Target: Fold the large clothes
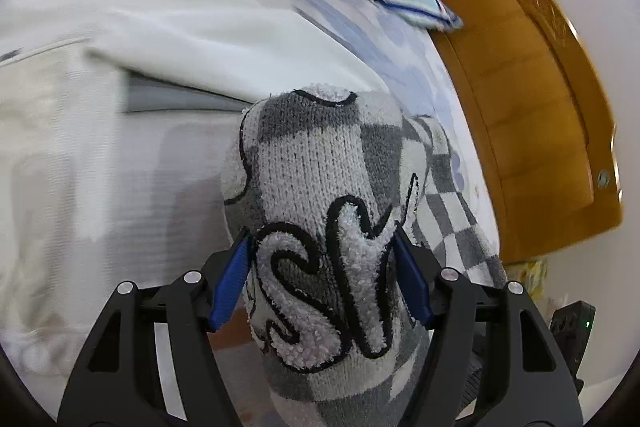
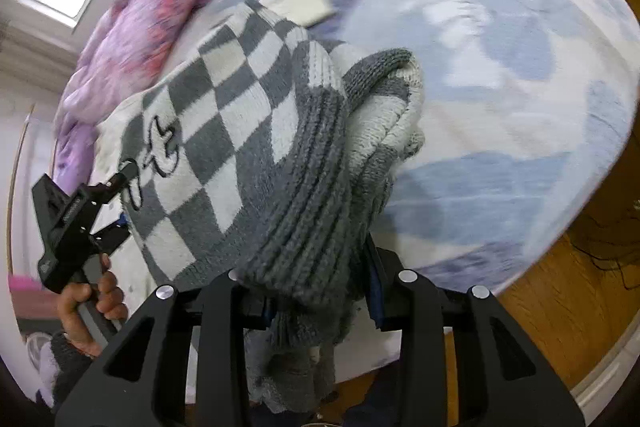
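Observation:
A grey-and-white checkered knit sweater (image 2: 224,131) with black-outlined fuzzy lettering is held up over the bed by both grippers. My left gripper (image 1: 322,259) is shut on a lettered fold of the sweater (image 1: 320,195), pinched between its blue pads (image 1: 230,279). My right gripper (image 2: 320,301) is shut on the sweater's grey ribbed hem (image 2: 304,227), which bunches over the fingers and hides them. The left gripper (image 2: 120,187), held in a hand, also shows in the right wrist view at the sweater's far edge.
The bed has a white and blue floral sheet (image 2: 500,87). A purple-pink quilt (image 2: 152,11) lies along its far side. A cream garment (image 1: 140,39) lies on the bed. A wooden bed frame (image 1: 532,99) borders it. Wooden floor (image 2: 560,287) lies beside the bed.

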Demonstrator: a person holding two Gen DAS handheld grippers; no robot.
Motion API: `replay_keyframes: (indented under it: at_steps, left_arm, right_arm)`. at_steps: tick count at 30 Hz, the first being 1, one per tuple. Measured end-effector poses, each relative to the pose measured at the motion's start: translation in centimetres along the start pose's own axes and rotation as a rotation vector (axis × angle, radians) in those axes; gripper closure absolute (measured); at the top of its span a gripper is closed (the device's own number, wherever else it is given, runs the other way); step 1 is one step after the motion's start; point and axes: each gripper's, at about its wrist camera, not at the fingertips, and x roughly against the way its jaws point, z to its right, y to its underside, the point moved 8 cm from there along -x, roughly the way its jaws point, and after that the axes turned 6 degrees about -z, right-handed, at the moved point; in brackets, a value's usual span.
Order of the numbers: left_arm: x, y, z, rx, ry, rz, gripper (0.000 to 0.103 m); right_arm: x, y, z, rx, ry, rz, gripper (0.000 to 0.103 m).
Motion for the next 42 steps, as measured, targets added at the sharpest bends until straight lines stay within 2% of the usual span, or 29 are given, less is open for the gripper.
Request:
replay_keyframes:
  at_steps: [4, 6, 8, 12, 14, 16, 19, 23, 25, 27, 31, 33, 38, 40, 42]
  left_arm:
    - [-3.2, 0.6, 0.4, -0.01, -0.129, -0.065, 0.034]
    - [-3.8, 1.2, -0.1, -0.006, -0.159, -0.089, 0.03]
    - [-3.7, 1.4, -0.3, -0.019, -0.179, -0.094, 0.026]
    - [-2.8, 0.9, 0.3, -0.051, -0.234, -0.083, 0.022]
    - [-1.6, 0.9, 0.2, -0.049, -0.263, -0.071, 0.015]
    - [-0.1, 0.9, 0.1, -0.036, -0.254, -0.058, 0.015]
    - [3.0, 1.6, -1.2, -0.013, -0.283, -0.05, 0.015]
    - [7.8, 2.9, -3.1, 0.022, -0.329, -0.034, 0.015]
    - [10.2, 3.8, -3.9, 0.044, -0.337, -0.029, 0.013]
    - [12.0, 4.7, -4.3, 0.053, -0.351, -0.024, 0.013]
    - [15.0, 6.9, -5.9, 0.091, -0.352, -0.038, 0.013]
    - [16.9, 8.1, -7.0, 0.105, -0.373, -0.049, 0.013]
    - [22.9, 9.4, -8.1, 0.065, -0.424, -0.031, 0.012]
    - [25.4, 9.3, -8.0, 0.038, -0.432, -0.024, 0.011]
    - [28.9, 8.9, -7.7, 0.0, -0.474, 0.01, 0.01]
  right_arm:
    - [-3.8, -0.1, 3.9, -0.075, 0.01, -0.073, 0.07]
    - [-5.8, 0.7, 4.6, -0.083, 0.056, -0.094, 0.068]
    - [-6.5, 1.1, 5.0, -0.112, 0.057, -0.074, 0.064]
    - [-7.0, 1.4, 5.9, -0.172, 0.075, -0.067, 0.049]
    - [-6.7, 1.4, 5.9, -0.152, 0.108, -0.073, 0.042]
    - [-6.0, 1.4, 6.1, -0.139, 0.147, -0.076, 0.036]
    - [-5.1, 1.1, 7.1, -0.139, 0.194, -0.09, 0.028]
    - [-4.4, 1.6, 8.2, -0.162, 0.184, -0.118, 0.028]
    - [-3.4, 2.2, 8.2, -0.151, 0.239, -0.139, 0.028]
    - [-2.0, 2.8, 7.3, -0.176, 0.252, -0.153, 0.028]
    - [0.5, 3.4, 1.4, -0.072, 0.27, -0.1, 0.028]
    - [1.1, 4.2, -3.7, 0.01, 0.248, -0.073, 0.028]
    - [3.5, 8.3, -17.4, 0.237, 0.165, -0.003, 0.027]
    - [4.2, 9.4, -21.4, 0.292, 0.154, 0.024, 0.026]
    - [5.1, 10.6, -25.2, 0.332, 0.13, 0.033, 0.023]
